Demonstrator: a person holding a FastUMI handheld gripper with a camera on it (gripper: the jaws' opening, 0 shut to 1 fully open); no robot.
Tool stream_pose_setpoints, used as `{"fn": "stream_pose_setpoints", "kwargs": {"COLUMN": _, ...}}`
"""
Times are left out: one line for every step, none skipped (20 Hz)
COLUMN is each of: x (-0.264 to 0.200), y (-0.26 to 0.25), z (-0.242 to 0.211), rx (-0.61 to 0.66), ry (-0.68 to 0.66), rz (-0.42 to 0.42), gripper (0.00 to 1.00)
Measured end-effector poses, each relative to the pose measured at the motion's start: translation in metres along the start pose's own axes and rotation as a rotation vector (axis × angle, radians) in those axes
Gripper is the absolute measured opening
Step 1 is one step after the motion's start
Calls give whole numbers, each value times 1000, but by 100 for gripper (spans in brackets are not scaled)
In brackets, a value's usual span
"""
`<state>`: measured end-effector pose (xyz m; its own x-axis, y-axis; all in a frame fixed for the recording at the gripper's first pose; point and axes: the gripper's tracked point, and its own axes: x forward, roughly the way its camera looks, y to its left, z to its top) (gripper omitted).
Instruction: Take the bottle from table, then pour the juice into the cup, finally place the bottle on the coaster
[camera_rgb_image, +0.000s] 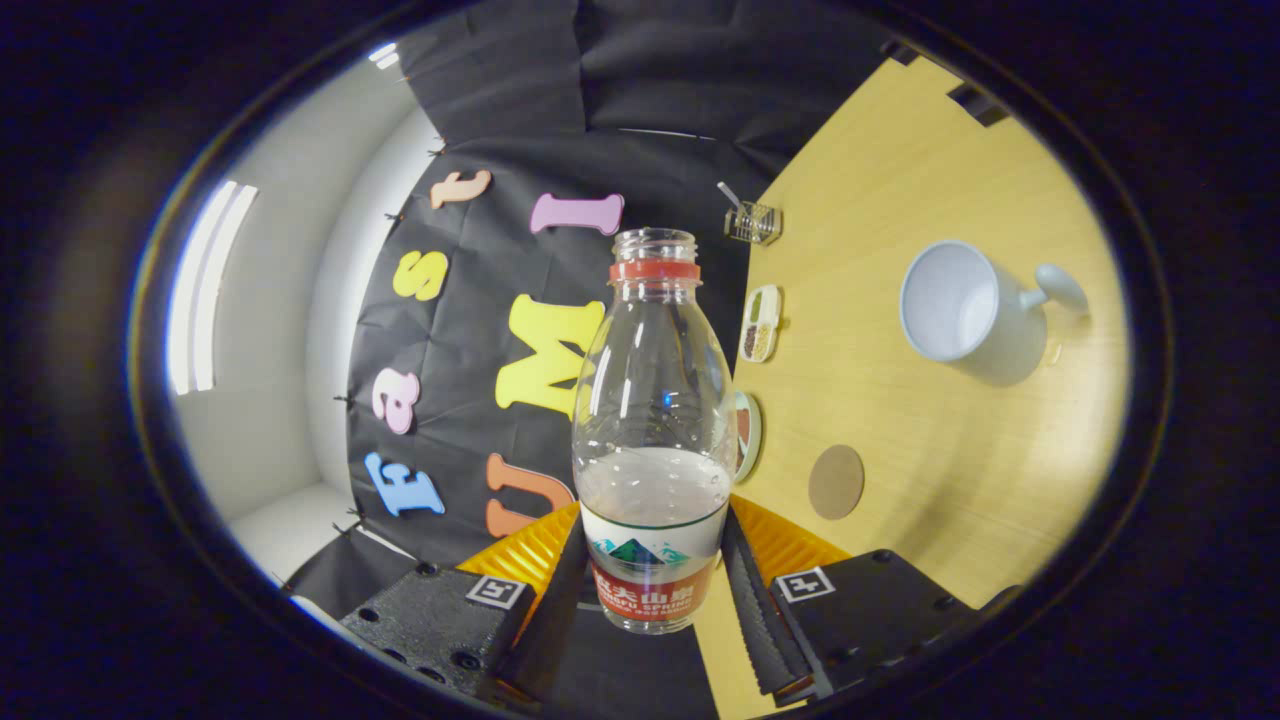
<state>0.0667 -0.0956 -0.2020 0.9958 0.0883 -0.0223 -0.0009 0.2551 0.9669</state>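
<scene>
Through the gripper camera I have the clear plastic bottle with the red neck ring and no cap (652, 420) clamped in the gripper (655, 580); both ribbed black fingers (752, 600) press on its labelled lower body, one from each side. The camera is rolled hard over, so the pale wooden table (930, 180) stands almost like a wall on one side, and the bottle is lifted off it. Liquid fills roughly the lower third, and its surface runs straight across the bottle. I judge the pick done and the carry toward the pour in hand.

The white ceramic mug with a handle (962, 305) sits well out on the table, its mouth toward me, apparently empty, though the distortion makes that hard to confirm. The round brown coaster (836, 482) lies nearer the fingers, well apart from the mug.

Next I need to bring the open neck over the mug's rim and tip slowly.
</scene>
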Motion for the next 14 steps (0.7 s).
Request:
{"fn": "stream_pose_setpoints", "kwargs": {"x": -3, "y": -2, "z": 1, "rx": -81, "ry": -2, "rz": -14, "gripper": 76}}
{"fn": "stream_pose_setpoints", "kwargs": {"x": -6, "y": -4, "z": 2, "rx": -172, "ry": 2, "rz": -31, "gripper": 76}}
{"fn": "stream_pose_setpoints", "kwargs": {"x": -11, "y": -6, "z": 2, "rx": -269, "ry": 4, "rz": -53, "gripper": 76}}
{"fn": "stream_pose_setpoints", "kwargs": {"x": -12, "y": -5, "z": 4, "rx": -368, "ry": 3, "rz": -73, "gripper": 76}}
{"fn": "stream_pose_setpoints", "kwargs": {"x": -14, "y": -3, "z": 4, "rx": -459, "ry": 2, "rz": -95, "gripper": 76}}
{"fn": "stream_pose_setpoints", "kwargs": {"x": -13, "y": -1, "z": 5, "rx": -542, "ry": 1, "rz": -118, "gripper": 76}}
{"fn": "stream_pose_setpoints", "kwargs": {"x": -14, "y": 1, "z": 6, "rx": -620, "ry": -1, "rz": -134, "gripper": 76}}
{"fn": "stream_pose_setpoints", "kwargs": {"x": -15, "y": 7, "z": 7, "rx": -695, "ry": -5, "rz": -144, "gripper": 76}}
{"fn": "stream_pose_setpoints", "kwargs": {"x": -16, "y": 13, "z": 7, "rx": -765, "ry": -18, "rz": -141, "gripper": 76}}
{"fn": "stream_pose_setpoints", "kwargs": {"x": -17, "y": 21, "z": 8, "rx": -833, "ry": -39, "rz": -137, "gripper": 77}}
{"fn": "stream_pose_setpoints", "kwargs": {"x": -17, "y": 24, "z": 9, "rx": -910, "ry": -49, "rz": -150, "gripper": 77}}
{"fn": "stream_pose_setpoints", "kwargs": {"x": -14, "y": 23, "z": 9, "rx": -1000, "ry": -55, "rz": -174, "gripper": 77}}
{"fn": "stream_pose_setpoints", "kwargs": {"x": -11, "y": 23, "z": 11, "rx": -1093, "ry": -68, "rz": -208, "gripper": 77}}
{"fn": "stream_pose_setpoints", "kwargs": {"x": -6, "y": 24, "z": 12, "rx": -1177, "ry": -70, "rz": -233, "gripper": 77}}
